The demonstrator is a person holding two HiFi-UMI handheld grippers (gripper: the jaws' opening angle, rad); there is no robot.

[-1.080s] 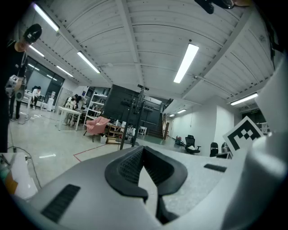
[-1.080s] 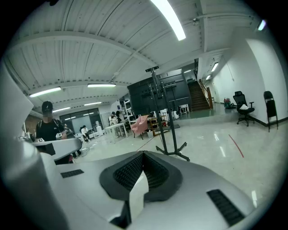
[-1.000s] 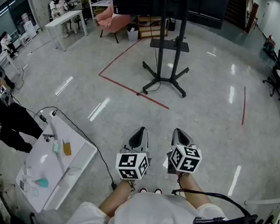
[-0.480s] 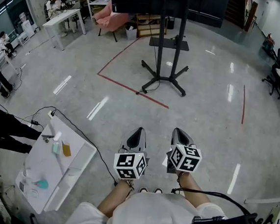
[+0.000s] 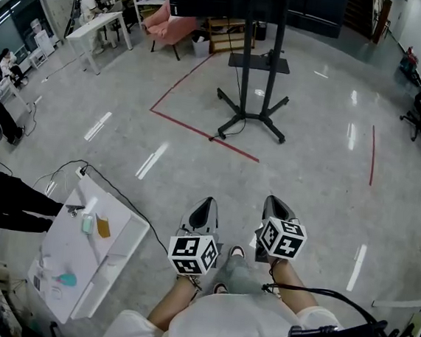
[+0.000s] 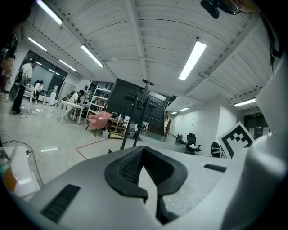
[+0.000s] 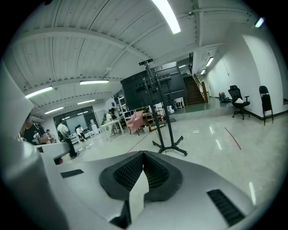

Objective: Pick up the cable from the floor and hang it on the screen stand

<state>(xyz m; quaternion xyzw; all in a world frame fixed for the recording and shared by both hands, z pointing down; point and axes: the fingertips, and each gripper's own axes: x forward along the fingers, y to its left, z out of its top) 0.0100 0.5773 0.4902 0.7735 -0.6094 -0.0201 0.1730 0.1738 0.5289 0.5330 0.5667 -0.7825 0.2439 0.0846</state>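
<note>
Approach phase. A leg (image 5: pixel 239 270) has swung forward between the left gripper (image 5: pixel 208 202) and right gripper (image 5: pixel 272 202), both closed and empty. The cable (image 5: pixel 217 136) lies by the screen stand (image 5: pixel 253 94), well ahead and probably not yet reachable.

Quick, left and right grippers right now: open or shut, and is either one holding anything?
Left gripper: shut, jaws together, holding nothing.
Right gripper: shut, jaws together, holding nothing.

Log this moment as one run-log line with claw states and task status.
left claw: shut, empty | right claw: shut, empty | thin black cable: on floor by black screen stand, not picked up
</note>
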